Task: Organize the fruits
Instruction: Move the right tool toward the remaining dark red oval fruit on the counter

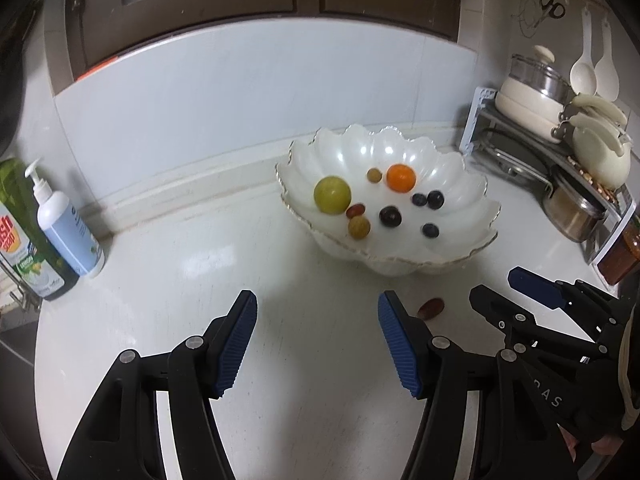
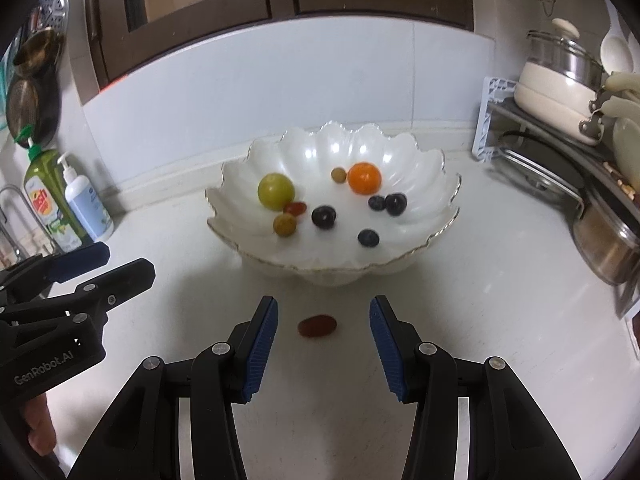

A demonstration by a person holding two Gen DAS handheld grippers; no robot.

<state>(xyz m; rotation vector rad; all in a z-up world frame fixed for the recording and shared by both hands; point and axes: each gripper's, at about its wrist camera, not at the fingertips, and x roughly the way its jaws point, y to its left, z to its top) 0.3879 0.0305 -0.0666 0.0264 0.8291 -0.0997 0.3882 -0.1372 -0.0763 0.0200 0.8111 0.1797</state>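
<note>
Stray fruit: one red grape tomato (image 2: 317, 325) lies alone on the white worktop (image 2: 500, 340), just in front of the bowl (image 2: 440, 236) and apart from it.
Bowl: shallow, scalloped, gold-edged; it holds a green fruit (image 2: 276, 191), an orange (image 2: 364, 178), dark berries (image 2: 323, 217) and a few small ones, all loose on a smooth floor.
Right gripper (image 2: 323, 346): fingers spread wide, empty, with the tomato lying between their tips, nearer the left one.
Left gripper (image 1: 317, 344): fingers spread, empty, hovering over bare worktop; the tomato sits just outside its right finger.
Step, as I judge it: the right gripper is lined up to pinch the tomato and carry it to the bowl.
Risk, roll: the tomato is oval and smooth, and off-centre between the fingers; the nearer finger would touch first and could push it away across the worktop.
Risk, squeeze: the skin looks thin, so a hard pinch may split it.
Risk, crowding: the two grippers are close together, and a sideways reach could knock them.
Risk, drop: released from too high, it could bounce on the glossy bowl or scatter the berries.
</note>
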